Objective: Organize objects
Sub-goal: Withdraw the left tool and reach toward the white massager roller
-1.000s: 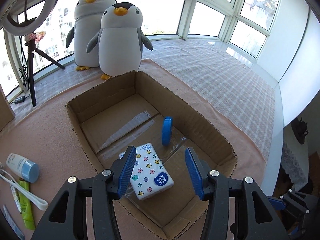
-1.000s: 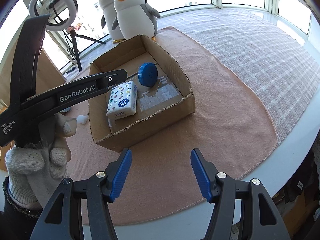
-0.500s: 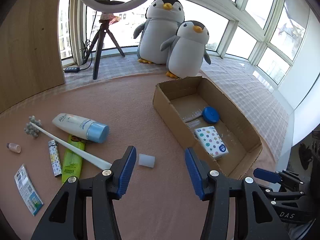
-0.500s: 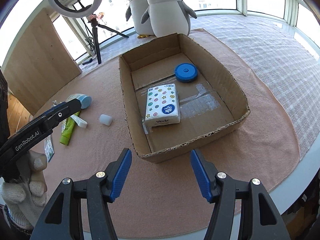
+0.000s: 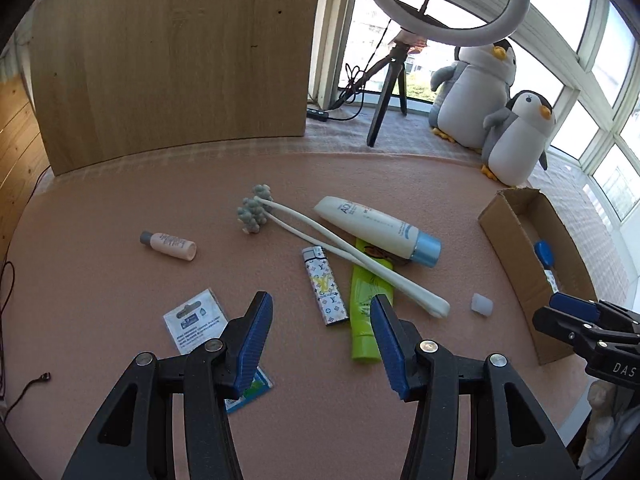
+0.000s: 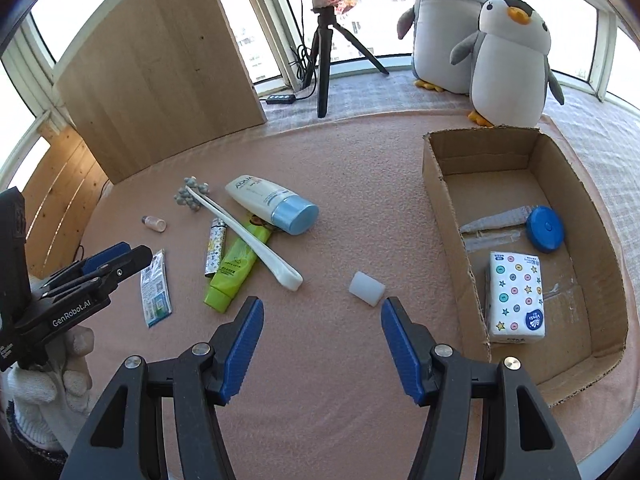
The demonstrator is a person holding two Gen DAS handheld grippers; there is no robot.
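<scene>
Two grippers hang over the pink tabletop, fingers spread wide and empty: the left gripper above the patterned lighter and green tube, the right gripper near the small white cap. A tissue pack and blue disc (lying flat) sit inside the cardboard box.
</scene>
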